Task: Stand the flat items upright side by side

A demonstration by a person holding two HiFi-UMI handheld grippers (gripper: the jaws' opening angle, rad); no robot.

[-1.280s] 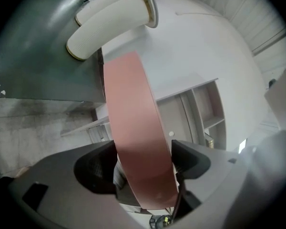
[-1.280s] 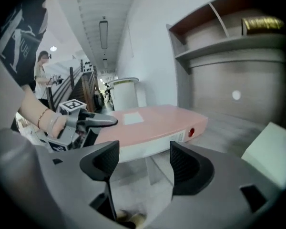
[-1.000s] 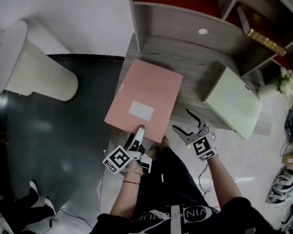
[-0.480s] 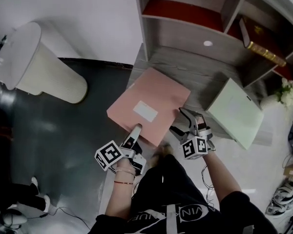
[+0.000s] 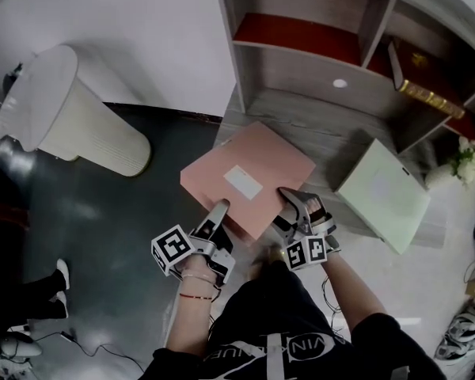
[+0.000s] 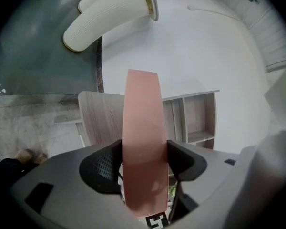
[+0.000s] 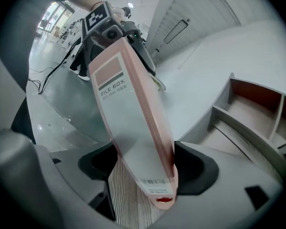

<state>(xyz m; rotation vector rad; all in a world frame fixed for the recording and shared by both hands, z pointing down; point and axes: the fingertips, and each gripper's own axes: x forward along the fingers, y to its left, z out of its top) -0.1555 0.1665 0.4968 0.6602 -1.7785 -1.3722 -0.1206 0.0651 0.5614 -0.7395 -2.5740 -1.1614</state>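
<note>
Near: left gripper (image 5: 222, 207) and right gripper (image 5: 290, 203), jaws just closing, each clamp one end of the pink file box (image 5: 253, 161) spine. Spine runs crosswise between them; broad face up, over the desk (image 5: 328, 135).

Left claw (image 5: 220, 209) and right claw (image 5: 285, 206) side by side, both just closing onto the pink file box (image 5: 263, 161), forearms extended.

An office: wooden shelving (image 5: 301, 70) and a file box (image 5: 249, 172).
</note>
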